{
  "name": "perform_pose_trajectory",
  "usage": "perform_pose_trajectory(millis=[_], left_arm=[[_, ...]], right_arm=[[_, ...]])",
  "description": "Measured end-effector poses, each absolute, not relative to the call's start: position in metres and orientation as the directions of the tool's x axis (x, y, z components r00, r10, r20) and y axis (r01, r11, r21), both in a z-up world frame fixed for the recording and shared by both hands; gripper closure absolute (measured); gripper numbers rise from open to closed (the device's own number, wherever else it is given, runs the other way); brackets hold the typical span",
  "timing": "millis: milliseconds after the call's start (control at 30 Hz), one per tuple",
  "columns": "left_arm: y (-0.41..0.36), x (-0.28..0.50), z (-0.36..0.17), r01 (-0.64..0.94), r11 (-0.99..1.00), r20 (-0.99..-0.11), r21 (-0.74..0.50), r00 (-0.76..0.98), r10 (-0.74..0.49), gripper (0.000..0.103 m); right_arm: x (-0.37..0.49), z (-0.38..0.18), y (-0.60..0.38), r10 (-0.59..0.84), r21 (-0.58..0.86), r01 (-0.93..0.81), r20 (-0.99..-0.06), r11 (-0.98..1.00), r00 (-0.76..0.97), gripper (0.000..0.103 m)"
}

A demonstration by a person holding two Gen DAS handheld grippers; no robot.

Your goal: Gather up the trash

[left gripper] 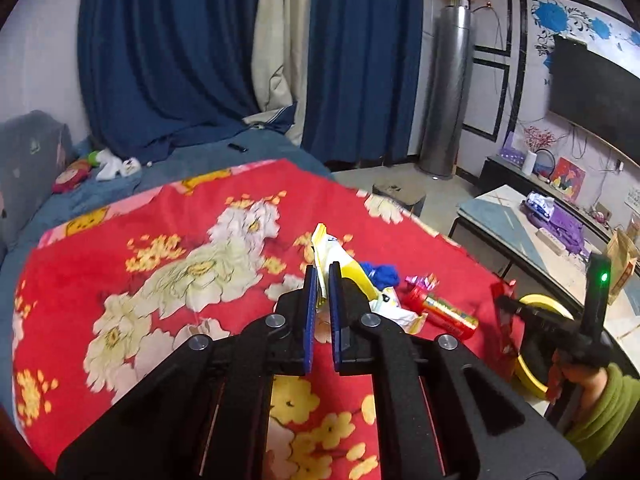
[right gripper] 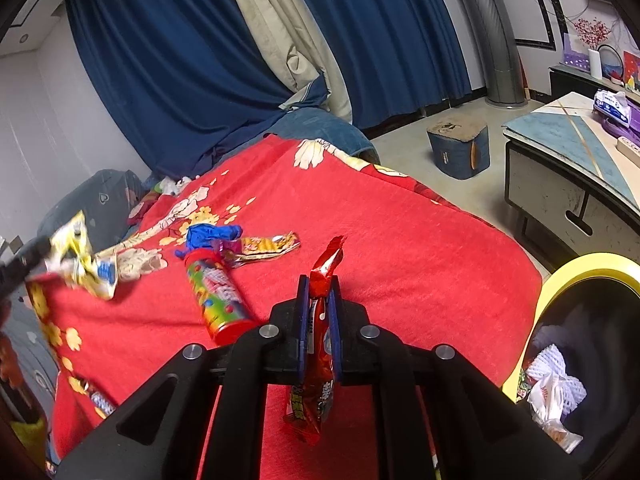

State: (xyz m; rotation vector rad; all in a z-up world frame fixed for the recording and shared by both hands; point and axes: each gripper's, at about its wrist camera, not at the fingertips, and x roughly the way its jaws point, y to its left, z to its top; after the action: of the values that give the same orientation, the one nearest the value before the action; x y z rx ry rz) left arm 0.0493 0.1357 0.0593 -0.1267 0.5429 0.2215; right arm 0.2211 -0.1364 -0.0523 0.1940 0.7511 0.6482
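Both hands are busy over the bed with its red flowered blanket. The left gripper is pinching a crumpled yellow-and-white wrapper in closed jaws, held clear of the blanket. The right gripper is clamping a red snack packet, which is dangling below its jaws. The yellow-rimmed bin is standing just off the bed's right edge, already holding scraps. I'd say each piece wants carrying fully over the rim before letting go, packet first. A candy tube, a blue scrap and a flat wrapper are still lying mid-bed.
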Motion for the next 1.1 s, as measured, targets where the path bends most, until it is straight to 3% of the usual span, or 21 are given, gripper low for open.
perform_pose_trajectory(millis=[200,367,867,1100], left_arm=[[0.125,0.076,0.057,-0.225,0.974,-0.518,-0.012,0.835,0.186,0.101],[0.104,0.094,0.066,-0.192,0.977,-0.456,0.098,0.864,0.215,0.101],[0.040,0.147,0.043,0.036,0.994,-0.498,-0.099,0.863,-0.080,0.103],[0.001,0.164,0.027,0.119,0.985,-0.522,-0.127,0.836,-0.169,0.103]], right_arm=[[0.220,-0.055,-0.135,0.606,0.384,-0.473,-0.577,0.793,0.548,0.094],[0.219,-0.055,-0.136,0.602,0.387,-0.465,-0.580,0.796,0.549,0.094],[0.215,-0.022,-0.180,0.579,0.395,-0.425,-0.505,0.814,0.640,0.094],[0.211,-0.015,-0.222,0.532,0.386,-0.374,-0.501,0.843,0.683,0.094]])
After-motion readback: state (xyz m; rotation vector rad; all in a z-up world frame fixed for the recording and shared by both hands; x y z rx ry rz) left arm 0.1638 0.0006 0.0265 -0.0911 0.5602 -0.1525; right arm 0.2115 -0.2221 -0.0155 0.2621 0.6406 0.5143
